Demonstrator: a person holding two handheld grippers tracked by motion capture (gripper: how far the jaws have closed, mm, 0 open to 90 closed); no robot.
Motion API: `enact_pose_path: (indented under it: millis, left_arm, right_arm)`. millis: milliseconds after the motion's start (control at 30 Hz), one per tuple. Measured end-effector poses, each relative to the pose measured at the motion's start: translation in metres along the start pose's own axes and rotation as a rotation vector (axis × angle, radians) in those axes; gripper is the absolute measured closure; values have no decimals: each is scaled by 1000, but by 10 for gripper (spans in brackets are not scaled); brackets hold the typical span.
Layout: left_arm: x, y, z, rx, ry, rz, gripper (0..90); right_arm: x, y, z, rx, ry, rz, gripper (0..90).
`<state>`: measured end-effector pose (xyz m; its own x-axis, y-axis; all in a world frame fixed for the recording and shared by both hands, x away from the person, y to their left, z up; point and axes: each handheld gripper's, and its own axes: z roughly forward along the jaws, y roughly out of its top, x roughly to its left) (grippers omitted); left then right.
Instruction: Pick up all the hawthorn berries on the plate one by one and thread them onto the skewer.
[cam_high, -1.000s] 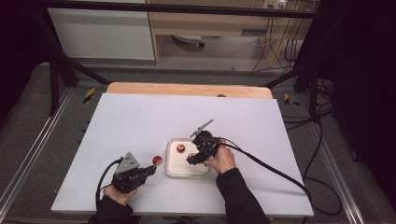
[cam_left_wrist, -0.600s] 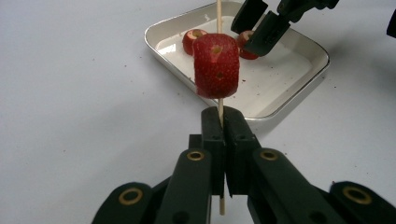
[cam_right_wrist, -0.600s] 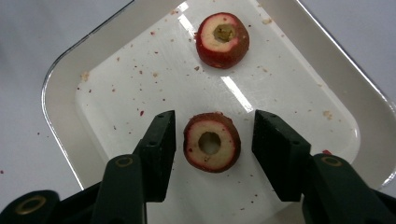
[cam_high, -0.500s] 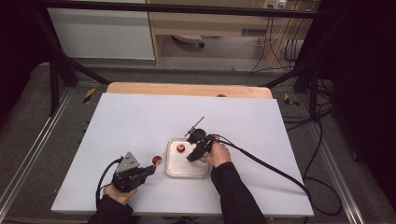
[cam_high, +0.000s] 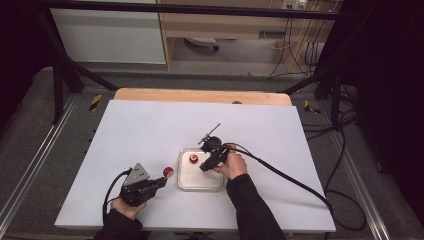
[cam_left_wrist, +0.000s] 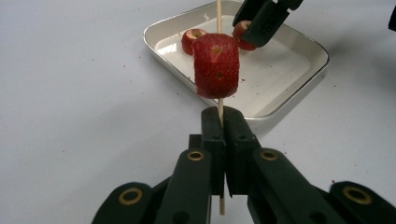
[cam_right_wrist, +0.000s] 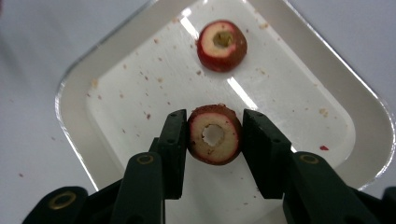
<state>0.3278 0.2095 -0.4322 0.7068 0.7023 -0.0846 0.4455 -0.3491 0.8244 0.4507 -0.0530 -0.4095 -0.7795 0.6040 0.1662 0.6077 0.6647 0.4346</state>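
Left gripper (cam_left_wrist: 223, 122), beside the white tray (cam_left_wrist: 299, 91), clenches a skewer (cam_left_wrist: 220, 107) bearing a fruit piece (cam_left_wrist: 216, 65). Right gripper (cam_right_wrist: 215, 140), over the tray, has just been closing on a cored fruit slice (cam_right_wrist: 215, 134), pads touching it.

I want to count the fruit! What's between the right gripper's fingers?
A cored red fruit sits between the right gripper's fingers, over the white tray, in the right gripper view.
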Motion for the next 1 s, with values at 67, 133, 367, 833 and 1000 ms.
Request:
enact_pose_path:
  millis: [67, 133, 367, 833, 1000]
  left_arm:
    - [-1, 0, -1, -7, 4, 0, 880]
    - [-1, 0, -2, -18, 9, 0, 880]
    - [-2, -1, -7, -64, 28, -18, 880]
    - [-15, -3, -12, -114, 39, -47, 880]
    - [-20, -3, -7, -101, 25, -80, 880]
  right_arm:
    - [2, -2, -5, -60, 17, 46, 617]
    - [5, -4, -8, -125, 38, 84, 618]
    - [9, -21, -10, -386, 158, 239, 619]
    - [19, -45, -4, -829, 257, 483, 620]
    - [22, -46, -2, -923, 256, 507, 620]
